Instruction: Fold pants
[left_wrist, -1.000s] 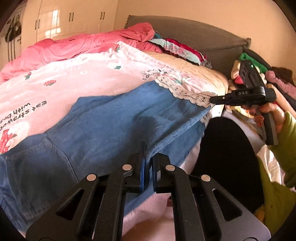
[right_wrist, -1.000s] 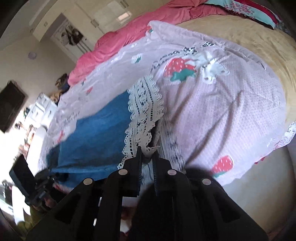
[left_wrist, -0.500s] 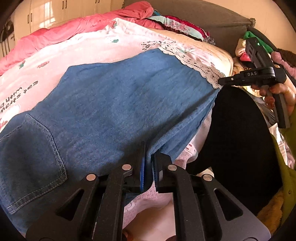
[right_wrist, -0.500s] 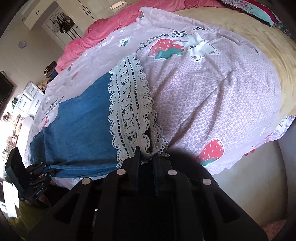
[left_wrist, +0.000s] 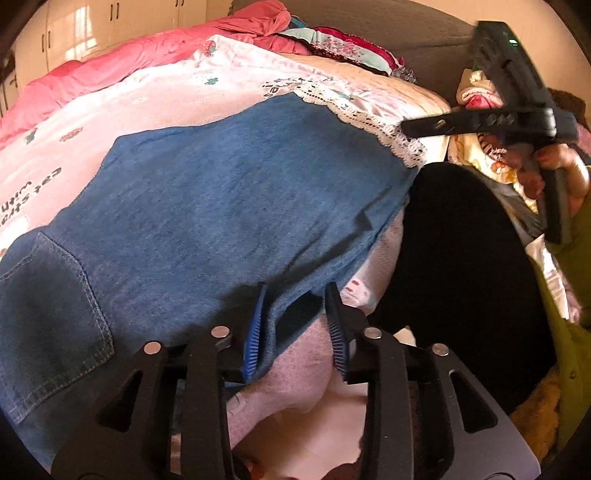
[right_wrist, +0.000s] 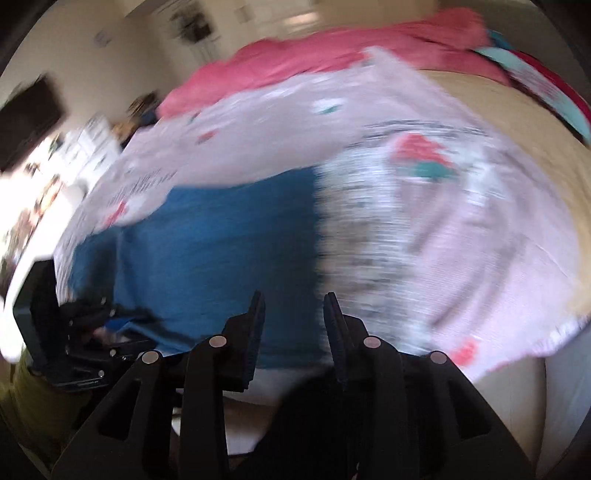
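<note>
The bed (left_wrist: 413, 92) is mostly hidden under a strawberry-print quilt (left_wrist: 155, 96). Blue denim pants (left_wrist: 207, 206) with lace hems (left_wrist: 373, 122) lie flat across it. The left gripper (left_wrist: 295, 325) is opening, the denim edge loose between its fingers. The right gripper (right_wrist: 293, 325) is opening too, pinching nothing; its view is badly blurred.

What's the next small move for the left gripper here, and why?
Probably back the left gripper straight off the jeans. Its jaws are opening, the denim edge lies loose between the pads, and the jeans lie spread on the pink strawberry blanket. The right gripper is opening too, with nothing visibly gripped.
</note>
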